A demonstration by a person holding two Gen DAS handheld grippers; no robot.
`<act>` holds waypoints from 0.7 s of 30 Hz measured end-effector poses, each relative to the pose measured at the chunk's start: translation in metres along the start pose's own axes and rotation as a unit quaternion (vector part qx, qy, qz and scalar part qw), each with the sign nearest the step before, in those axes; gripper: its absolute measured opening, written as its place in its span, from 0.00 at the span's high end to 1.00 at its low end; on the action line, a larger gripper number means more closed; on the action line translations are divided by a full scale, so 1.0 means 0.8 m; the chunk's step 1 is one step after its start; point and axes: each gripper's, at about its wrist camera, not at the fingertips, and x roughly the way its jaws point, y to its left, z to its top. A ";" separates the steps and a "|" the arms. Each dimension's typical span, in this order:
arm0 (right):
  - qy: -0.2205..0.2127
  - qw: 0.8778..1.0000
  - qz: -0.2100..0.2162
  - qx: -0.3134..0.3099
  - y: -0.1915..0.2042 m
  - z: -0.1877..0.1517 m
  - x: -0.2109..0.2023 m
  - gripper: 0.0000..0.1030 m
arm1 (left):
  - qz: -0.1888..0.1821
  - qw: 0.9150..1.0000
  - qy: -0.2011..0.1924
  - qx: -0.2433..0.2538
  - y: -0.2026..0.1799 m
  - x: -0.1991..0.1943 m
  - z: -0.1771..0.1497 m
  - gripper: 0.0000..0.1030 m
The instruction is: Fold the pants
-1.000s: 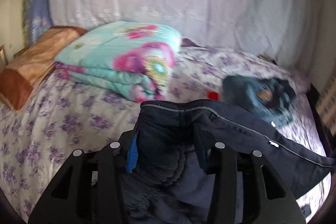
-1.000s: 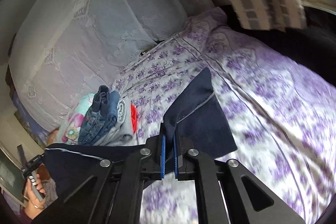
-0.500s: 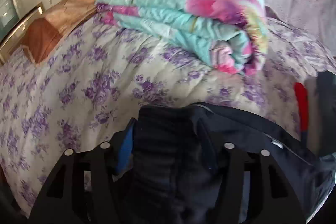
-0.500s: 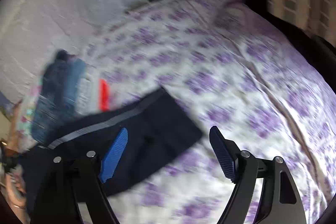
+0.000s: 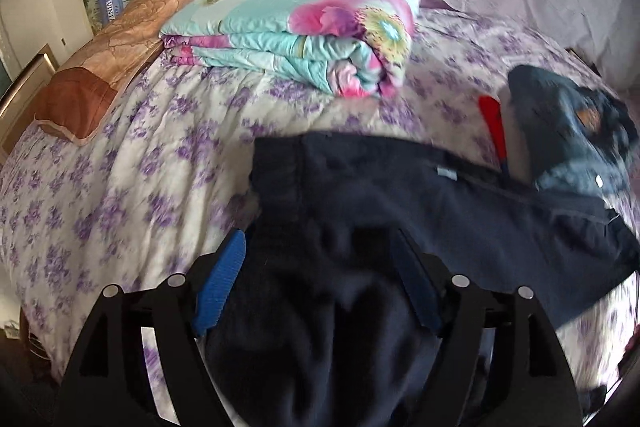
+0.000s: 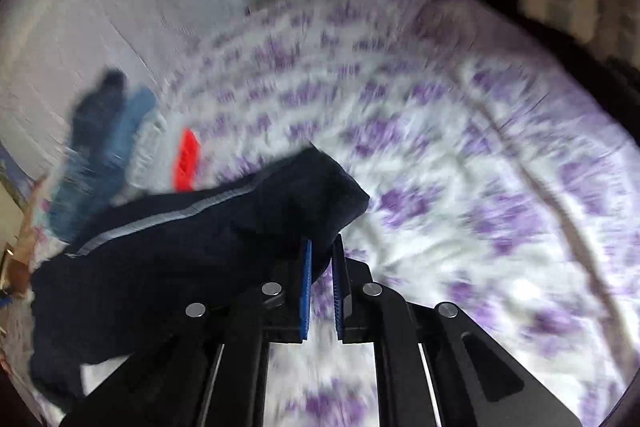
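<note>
Dark navy pants (image 5: 420, 211) with a grey side stripe lie across the purple-flowered bedspread (image 5: 120, 179). In the left wrist view my left gripper (image 5: 320, 259) has its blue-padded fingers spread wide, with the bunched waist end of the pants between them. In the right wrist view my right gripper (image 6: 322, 251) is shut on the leg end of the pants (image 6: 208, 239), which stretch away to the left. The view is blurred by motion.
A folded turquoise floral quilt (image 5: 304, 31) and a brown pillow (image 5: 108, 55) lie at the head of the bed. A stack of folded jeans (image 5: 568, 127) with a red item (image 5: 494, 123) sits right of the pants; it also shows in the right wrist view (image 6: 104, 147). White lace curtain behind.
My right gripper, open half a second ago, has shut on the leg end of the pants. The left view has pulled back and the pants lie flatter on the bed.
</note>
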 end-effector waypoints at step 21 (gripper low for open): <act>-0.020 0.998 0.050 0.031 -0.064 -0.271 -0.211 0.04 | -0.036 0.989 0.112 -0.091 0.124 0.044 -0.138 0.25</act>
